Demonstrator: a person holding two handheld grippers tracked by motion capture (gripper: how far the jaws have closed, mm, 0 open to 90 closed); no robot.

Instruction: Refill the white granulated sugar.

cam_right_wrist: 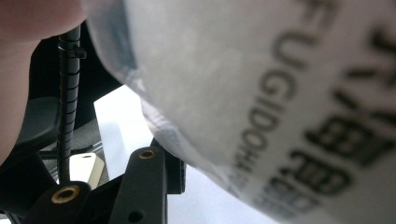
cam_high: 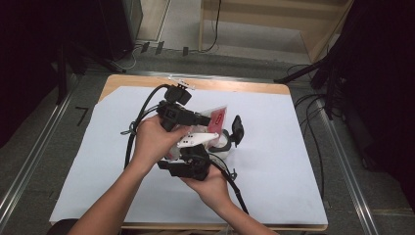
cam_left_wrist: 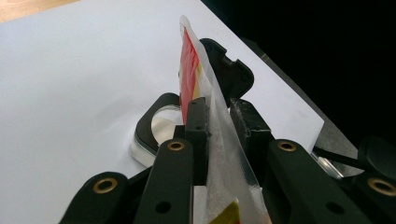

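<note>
A clear plastic pouch (cam_left_wrist: 191, 60) with red and yellow print hangs over the white sheet, stretched between both grippers. My left gripper (cam_left_wrist: 219, 112) is shut on one edge of it, pads pressed against the film. In the high view that gripper (cam_high: 208, 120) points right at the pouch (cam_high: 219, 116). My right gripper (cam_high: 188, 164) sits just below, held in the other hand. In its own view the pouch (cam_right_wrist: 280, 93) with black lettering bulges against one black finger (cam_right_wrist: 149, 177); the other finger is hidden behind it. Under the pouch stands a small round black-rimmed container (cam_left_wrist: 154, 128) with its hinged lid (cam_left_wrist: 233, 70) raised.
A white sheet (cam_high: 274, 161) covers the wooden table (cam_high: 230, 85). Black cables (cam_high: 139, 117) trail from both grippers across the sheet. Metal rails run along the floor on either side, and dark stands and cables sit to the right of the table.
</note>
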